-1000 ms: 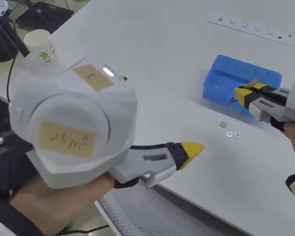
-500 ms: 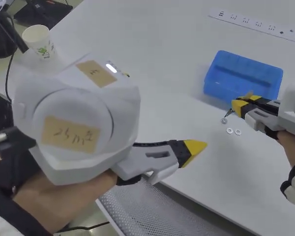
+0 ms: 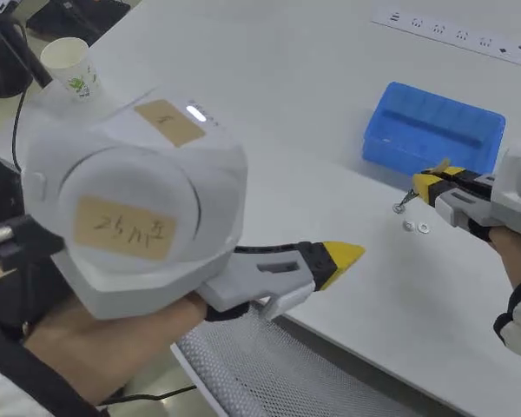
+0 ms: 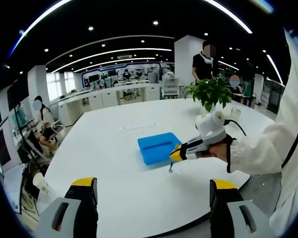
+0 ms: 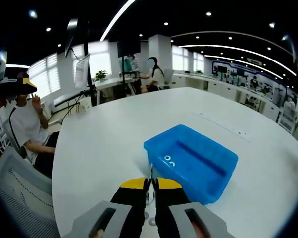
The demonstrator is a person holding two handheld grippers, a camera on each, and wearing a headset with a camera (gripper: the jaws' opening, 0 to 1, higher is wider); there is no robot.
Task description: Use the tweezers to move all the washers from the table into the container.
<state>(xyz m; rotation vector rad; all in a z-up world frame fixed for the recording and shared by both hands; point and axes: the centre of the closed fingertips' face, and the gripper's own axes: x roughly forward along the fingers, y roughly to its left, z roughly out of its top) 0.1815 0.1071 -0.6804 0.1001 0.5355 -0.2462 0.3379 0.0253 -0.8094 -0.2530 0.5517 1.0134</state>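
At three o'clock in the head view, the right gripper (image 3: 427, 185) is cut off by the frame edge behind its yellow jaw ends. At nine o'clock the bulky white body of the left gripper (image 4: 153, 184) hides much of the table (image 3: 286, 104).

The tweezers (image 3: 405, 201) are thin and partly buried between the right jaws, which are clenched on them. Their tips point toward seven o'clock and reach the tabletop. Whether a washer sits between the tips is too small to make out.

The left jaws stand wide apart, released and grasping nothing, over the table's near edge above a mesh chair (image 3: 243, 373).

Two washers (image 3: 408, 226) lie side by side on the white table, just at five o'clock of the tweezer tips. They are tiny flat silvery rings set close together; I cannot tell whether they touch.

The container (image 3: 434, 130), a shallow rectangular blue tray, sits at twelve o'clock of them, near but apart. In the right gripper view, small pale ring-like marks show on its floor near the closest corner, too blurred to count.

A paper cup (image 3: 69, 68) stands at ten o'clock and a white power strip (image 3: 460, 36) at one o'clock, both well apart from the work.
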